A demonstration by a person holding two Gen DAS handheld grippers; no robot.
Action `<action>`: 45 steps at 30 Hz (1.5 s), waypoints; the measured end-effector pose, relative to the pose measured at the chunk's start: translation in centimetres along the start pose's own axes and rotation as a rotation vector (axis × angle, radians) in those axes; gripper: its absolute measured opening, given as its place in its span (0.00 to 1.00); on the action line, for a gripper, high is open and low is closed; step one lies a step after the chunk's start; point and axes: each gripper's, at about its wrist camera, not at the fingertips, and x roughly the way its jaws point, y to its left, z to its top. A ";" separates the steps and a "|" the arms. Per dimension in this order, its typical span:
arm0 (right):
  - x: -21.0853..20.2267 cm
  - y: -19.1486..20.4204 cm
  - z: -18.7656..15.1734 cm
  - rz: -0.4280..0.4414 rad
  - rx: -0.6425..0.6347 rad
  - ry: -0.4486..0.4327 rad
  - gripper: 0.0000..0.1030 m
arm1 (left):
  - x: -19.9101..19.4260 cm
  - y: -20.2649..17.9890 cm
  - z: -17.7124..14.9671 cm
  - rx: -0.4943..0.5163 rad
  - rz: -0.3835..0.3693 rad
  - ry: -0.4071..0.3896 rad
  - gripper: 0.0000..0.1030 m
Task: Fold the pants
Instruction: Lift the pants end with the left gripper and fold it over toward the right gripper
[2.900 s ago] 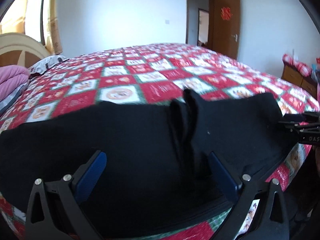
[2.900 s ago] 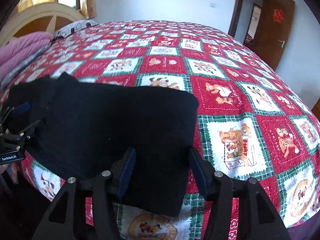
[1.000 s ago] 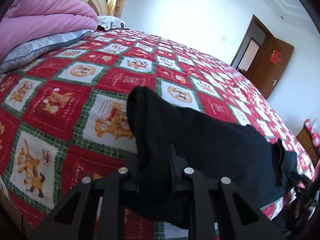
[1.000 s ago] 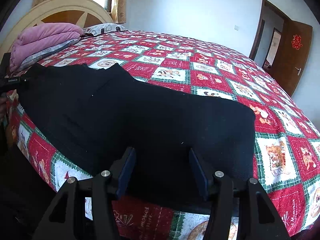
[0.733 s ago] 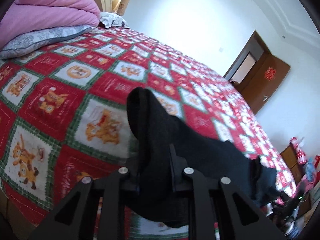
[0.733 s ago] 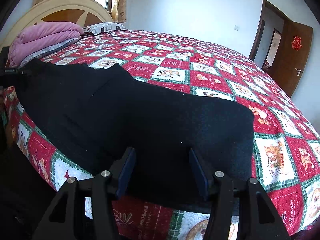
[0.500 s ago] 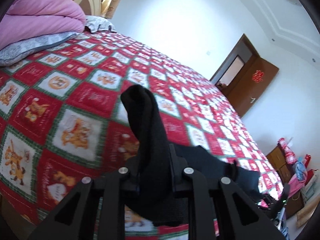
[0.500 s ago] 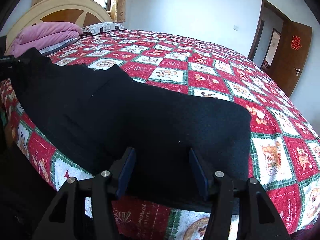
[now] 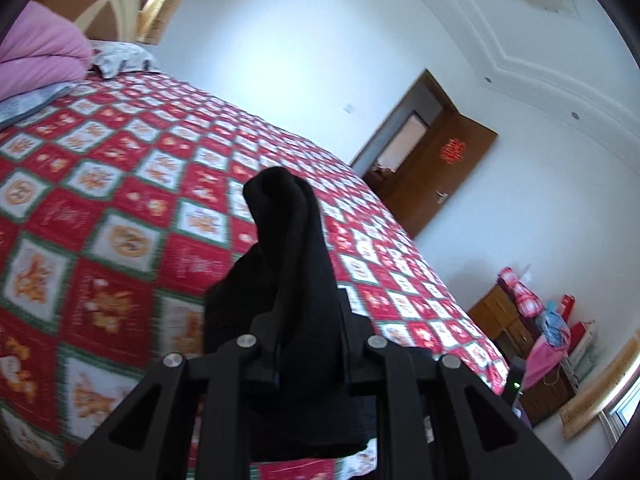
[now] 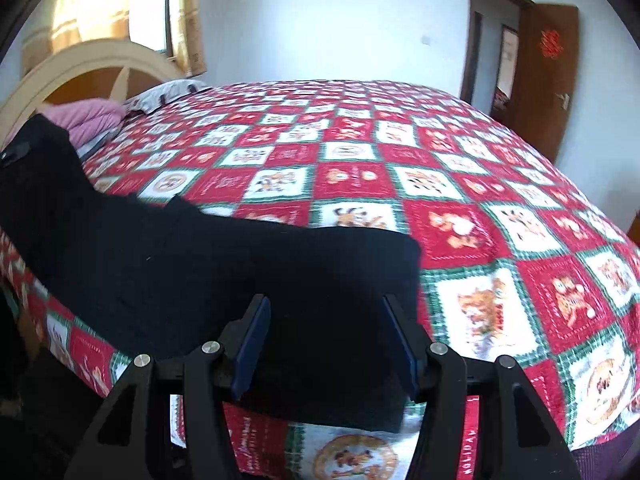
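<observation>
The black pants (image 10: 224,264) lie along the near edge of the bed. My left gripper (image 9: 308,344) is shut on one end of the pants (image 9: 292,248) and holds it lifted above the bed; the cloth bunches up between the jaws. In the right wrist view that raised end (image 10: 36,160) shows at the far left. My right gripper (image 10: 326,340) is open just over the other end of the pants, its blue pads (image 10: 252,344) on either side of the cloth, not closed on it.
The bed has a red, green and white patchwork quilt (image 10: 440,184). Pink bedding (image 9: 36,60) and a pillow (image 10: 168,94) lie by the cream headboard (image 10: 80,68). A brown door (image 9: 436,176) stands open. A wooden cabinet with clutter (image 9: 532,340) is by the wall.
My left gripper closed on the left end of the pants, then lifted it and swung it rightward. The right gripper stayed open over the other end.
</observation>
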 end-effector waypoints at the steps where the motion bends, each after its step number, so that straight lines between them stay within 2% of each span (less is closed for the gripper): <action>1: 0.0 -0.5 0.1 -0.006 0.019 0.004 0.56 | 0.2 -0.5 0.0 0.008 -0.007 0.005 0.20; 8: -0.3 -2.7 0.7 -0.022 0.085 0.012 0.56 | 2.4 -4.5 -0.3 0.063 -0.060 0.044 0.20; 20: -0.1 -6.6 1.3 -0.066 0.170 0.056 0.56 | 6.8 -11.4 -2.2 0.154 -0.102 0.144 0.20; 33: 0.3 -9.8 1.1 -0.069 0.282 0.061 0.56 | 12.7 -16.2 -6.0 0.247 -0.094 0.280 0.20; 36: 0.3 -10.3 1.0 -0.038 0.317 0.053 0.56 | 14.3 -17.1 -7.4 0.283 -0.077 0.310 0.20; 40: 0.7 -11.3 0.6 0.084 0.406 0.039 0.56 | 16.8 -17.5 -9.8 0.338 -0.033 0.353 0.20; 45: 1.2 -12.2 0.2 0.111 0.482 0.044 0.56 | 18.9 -17.7 -12.6 0.375 -0.009 0.399 0.21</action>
